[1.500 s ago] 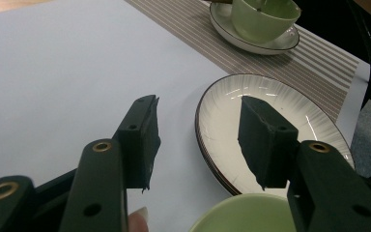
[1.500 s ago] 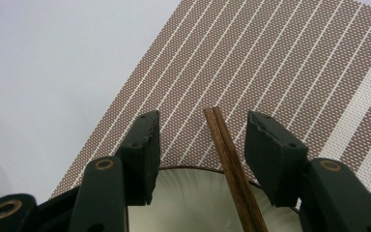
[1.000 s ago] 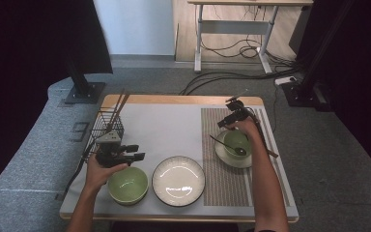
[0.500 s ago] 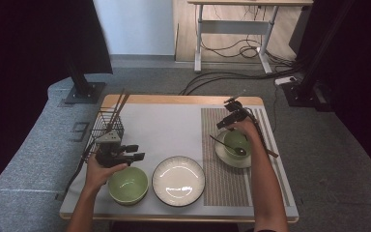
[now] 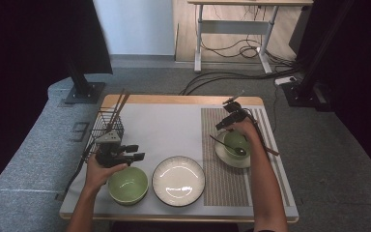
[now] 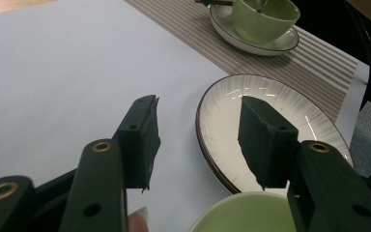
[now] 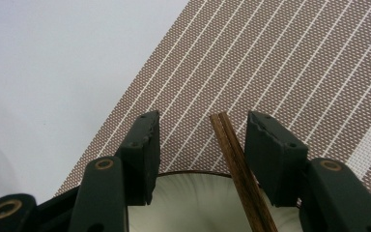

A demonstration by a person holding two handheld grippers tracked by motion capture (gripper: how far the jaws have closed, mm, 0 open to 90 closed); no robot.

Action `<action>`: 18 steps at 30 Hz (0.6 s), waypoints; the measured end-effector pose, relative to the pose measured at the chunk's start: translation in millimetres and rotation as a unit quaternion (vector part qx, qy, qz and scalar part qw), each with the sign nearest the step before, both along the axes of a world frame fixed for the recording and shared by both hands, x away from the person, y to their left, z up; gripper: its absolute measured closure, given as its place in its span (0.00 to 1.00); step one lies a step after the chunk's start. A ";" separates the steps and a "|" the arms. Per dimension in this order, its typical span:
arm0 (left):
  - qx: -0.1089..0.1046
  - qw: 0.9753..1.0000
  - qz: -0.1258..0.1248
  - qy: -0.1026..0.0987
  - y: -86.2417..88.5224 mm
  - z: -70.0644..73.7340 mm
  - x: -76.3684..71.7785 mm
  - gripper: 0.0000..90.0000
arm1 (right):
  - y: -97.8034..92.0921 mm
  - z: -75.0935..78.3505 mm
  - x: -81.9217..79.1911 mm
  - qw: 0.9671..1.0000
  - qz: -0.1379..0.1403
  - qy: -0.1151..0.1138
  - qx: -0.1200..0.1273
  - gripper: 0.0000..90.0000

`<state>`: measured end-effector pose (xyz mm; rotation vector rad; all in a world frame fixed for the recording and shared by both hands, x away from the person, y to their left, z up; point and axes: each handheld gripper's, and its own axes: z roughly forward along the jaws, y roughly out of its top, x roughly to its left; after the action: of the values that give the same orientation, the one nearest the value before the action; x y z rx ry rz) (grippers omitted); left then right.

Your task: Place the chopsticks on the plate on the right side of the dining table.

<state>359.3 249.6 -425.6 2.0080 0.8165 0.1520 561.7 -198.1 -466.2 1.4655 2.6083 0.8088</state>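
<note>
Wooden desk [image 5: 183, 100] under a pale grey sheet, with a brown striped placemat [image 5: 222, 179] on its right part; around it, grey carpet, dark curtains, cables under a far table. Black wire basket [image 5: 105, 126] at the left edge, sticks leaning out of it.

Right tongs [image 5: 228, 116] held over the placemat's far end, jaws apart. Between them a pair of brown chopsticks [image 7: 234, 162], nearer the right jaw, not clamped; long axis running away from the small green bowl [image 5: 236, 144] on its saucer [image 5: 223, 157], tips toward the desk's far edge.

Left tongs [image 5: 136, 152] spread open and empty, hovering beside the big green bowl [image 5: 128, 184] and the white plate [image 5: 178, 180].
</note>
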 end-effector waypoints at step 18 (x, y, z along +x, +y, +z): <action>0.003 1.000 -0.002 0.004 -2.3 -1.2 0.4 0.55 | -0.3 -1.6 -4.3 1.000 0.007 -0.003 0.004 0.53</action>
<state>359.7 247.3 -426.9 2.0173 0.8181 0.1460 557.3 -198.5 -467.8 1.4471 2.6167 0.8254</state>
